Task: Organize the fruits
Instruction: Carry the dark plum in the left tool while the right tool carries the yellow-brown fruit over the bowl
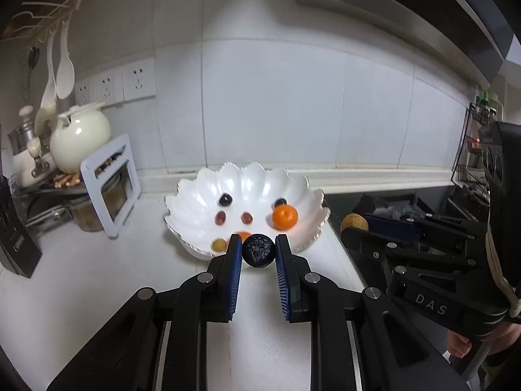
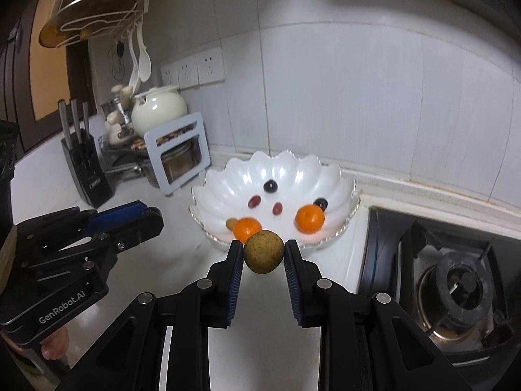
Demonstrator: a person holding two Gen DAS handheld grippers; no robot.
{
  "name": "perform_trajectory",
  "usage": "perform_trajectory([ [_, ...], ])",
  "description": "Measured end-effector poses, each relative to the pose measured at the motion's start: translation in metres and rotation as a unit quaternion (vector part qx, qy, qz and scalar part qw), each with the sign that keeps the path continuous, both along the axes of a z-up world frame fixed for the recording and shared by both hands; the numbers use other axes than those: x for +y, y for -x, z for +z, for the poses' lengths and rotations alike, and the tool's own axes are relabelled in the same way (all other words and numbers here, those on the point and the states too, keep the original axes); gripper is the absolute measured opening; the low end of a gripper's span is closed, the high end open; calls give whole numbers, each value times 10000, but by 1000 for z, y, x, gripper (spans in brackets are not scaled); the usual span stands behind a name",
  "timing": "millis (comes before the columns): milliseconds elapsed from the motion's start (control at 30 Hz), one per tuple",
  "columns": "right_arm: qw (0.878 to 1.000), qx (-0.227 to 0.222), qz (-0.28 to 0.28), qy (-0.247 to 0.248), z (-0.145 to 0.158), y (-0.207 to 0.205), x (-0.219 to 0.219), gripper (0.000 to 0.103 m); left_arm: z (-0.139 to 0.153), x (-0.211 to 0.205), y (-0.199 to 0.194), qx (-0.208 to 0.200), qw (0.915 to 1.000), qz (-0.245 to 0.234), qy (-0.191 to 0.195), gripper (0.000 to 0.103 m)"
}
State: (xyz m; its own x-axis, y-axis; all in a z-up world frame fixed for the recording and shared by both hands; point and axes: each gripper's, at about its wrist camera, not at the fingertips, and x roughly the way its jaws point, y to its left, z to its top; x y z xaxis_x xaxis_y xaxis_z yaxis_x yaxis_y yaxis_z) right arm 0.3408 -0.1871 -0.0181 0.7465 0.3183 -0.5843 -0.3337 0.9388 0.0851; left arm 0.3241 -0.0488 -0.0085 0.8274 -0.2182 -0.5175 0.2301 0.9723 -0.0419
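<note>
Left wrist view shows the left tool (image 1: 259, 249) pinching a dark, wrinkled round fruit (image 1: 259, 249) between its blue pads, held just in front of the near rim of the white scalloped bowl (image 1: 312, 195), which sits toward the back of the white surface (image 1: 97, 277) beside the stove. Holding it at the fingertips looks meant to carry it over the rim and let it go cleanly inside. Right wrist view shows the right tool (image 2: 264, 251) likewise pinching a brownish-green round fruit (image 2: 263, 251), poised short of the bowl's near rim. Both tools point forward and slightly down toward the bowl from the near edge of the surface, side by side but well apart, so neither blocks the other's path. Already in the bowl lie two mandarins (image 2: 309, 217), two dark grapes (image 2: 270, 186), two reddish grapes (image 2: 254, 201) and a small yellowish fruit (image 1: 218, 245). The fruit seems gathered there as the sorting place, so the two held pieces are probably the last to go in. Each gripper is held level, with part of a bare hand (image 2: 53, 345) visible under the left handle. A stove burner (image 2: 462, 290) sits just past the right edge of the surface, a place a dropped fruit could roll to.
</note>
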Motion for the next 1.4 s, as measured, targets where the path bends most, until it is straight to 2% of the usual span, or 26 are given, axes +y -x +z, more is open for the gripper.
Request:
perform_trajectory([
  [300,9995,-316,-45,-69,22,-6,7,27,24,8,-6,-340,9994,116,-12,22],
  [533,9987,-503,-70,-66,35,-18,11,27,33,10,-19,-431,9990,147,-4,22],
  [1067,9992,-352,-166,24,44,-81,9,28,37,13,-87,2,9996,273,76,21],
  [1400,9995,113,-240,142,25,-138,7,27,23,13,-135,437,9984,370,-31,22],
])
